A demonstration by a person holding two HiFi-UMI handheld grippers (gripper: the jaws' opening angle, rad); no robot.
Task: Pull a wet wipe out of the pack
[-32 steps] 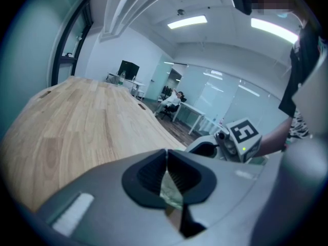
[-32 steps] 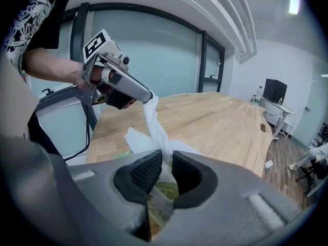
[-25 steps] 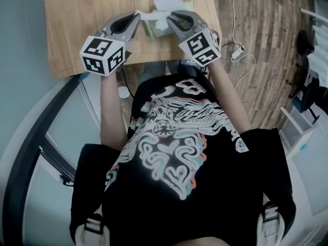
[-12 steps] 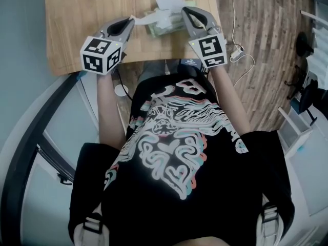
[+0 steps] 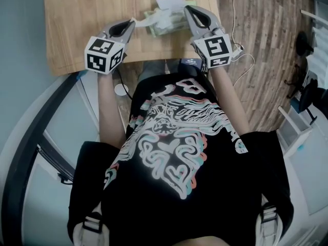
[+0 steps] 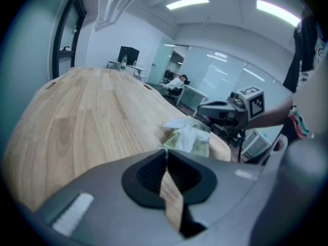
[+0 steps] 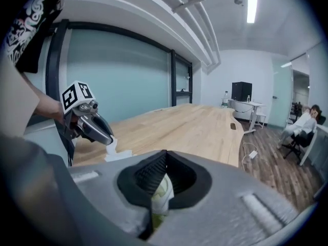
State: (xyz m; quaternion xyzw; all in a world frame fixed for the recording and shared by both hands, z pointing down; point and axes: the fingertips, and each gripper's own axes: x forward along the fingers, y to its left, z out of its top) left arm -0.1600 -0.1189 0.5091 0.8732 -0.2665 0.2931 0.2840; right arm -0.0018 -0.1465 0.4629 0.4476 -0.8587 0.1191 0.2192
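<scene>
A green wet-wipe pack point(image 5: 166, 25) lies near the front edge of the wooden table point(image 5: 87, 9), its white lid flap point(image 5: 169, 1) raised. My right gripper point(image 5: 187, 9) is shut on the pack's right end; the green and white edge point(image 7: 160, 191) sits pinched between its jaws point(image 7: 163, 160). My left gripper point(image 5: 132, 22) is shut on the end of a white wipe point(image 5: 148, 19) that stretches from the pack's opening leftward to its tip. In the right gripper view the left gripper point(image 7: 111, 140) pinches the wipe point(image 7: 119, 154) just above the table. The left gripper view shows the pack point(image 6: 188, 140) ahead of the shut jaws.
The table's front edge runs just below both grippers. A white cable and adapter point(image 5: 238, 50) lie on the wooden floor to the right. Bare tabletop spreads left of and beyond the pack. A seated person point(image 6: 179, 81) and desks are far off in the room.
My right gripper moved from over the pack to its right end and shut on it. The left gripper sank slightly, and the wipe now stretches longer from the pack.
</scene>
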